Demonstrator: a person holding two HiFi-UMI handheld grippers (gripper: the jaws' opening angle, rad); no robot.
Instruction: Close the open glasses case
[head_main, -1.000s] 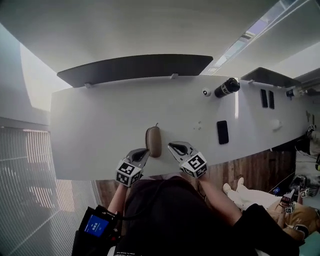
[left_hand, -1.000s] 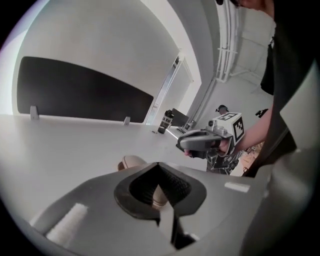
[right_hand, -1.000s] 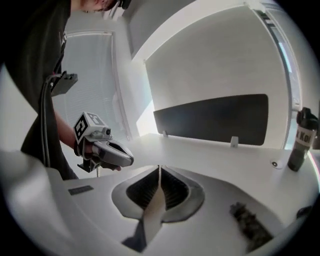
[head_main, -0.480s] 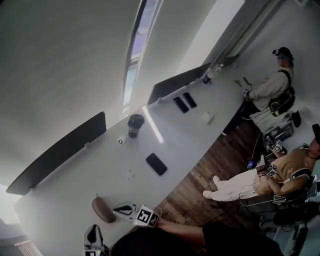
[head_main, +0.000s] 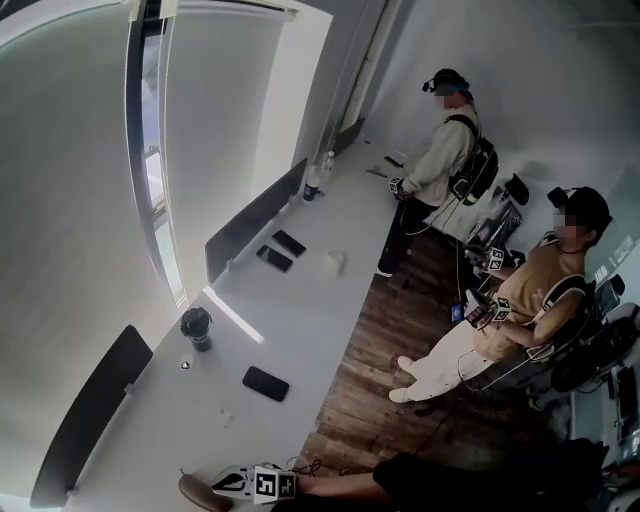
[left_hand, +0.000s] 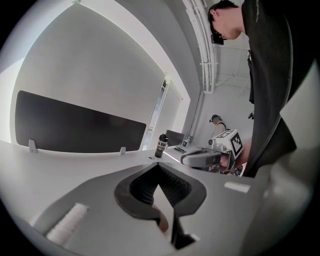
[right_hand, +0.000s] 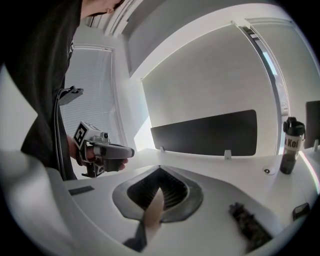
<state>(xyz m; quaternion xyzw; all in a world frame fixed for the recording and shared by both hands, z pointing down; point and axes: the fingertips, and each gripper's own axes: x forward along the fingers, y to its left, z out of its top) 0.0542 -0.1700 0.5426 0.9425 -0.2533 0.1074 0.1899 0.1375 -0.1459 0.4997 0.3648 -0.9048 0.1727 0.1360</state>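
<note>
A long white desk (head_main: 300, 330) runs along the wall, with wooden floor (head_main: 380, 400) beside it. The left tool (left_hand: 159, 170), outside the head view, has its jaws pressed together on nothing. At the head view's bottom edge the brown glasses case (head_main: 200, 492) lies closed on the desk. Just right of it the right tool (head_main: 222, 481) shows, jaws likewise together and empty. A black phone (head_main: 266, 383) lies farther up the desk.
</note>
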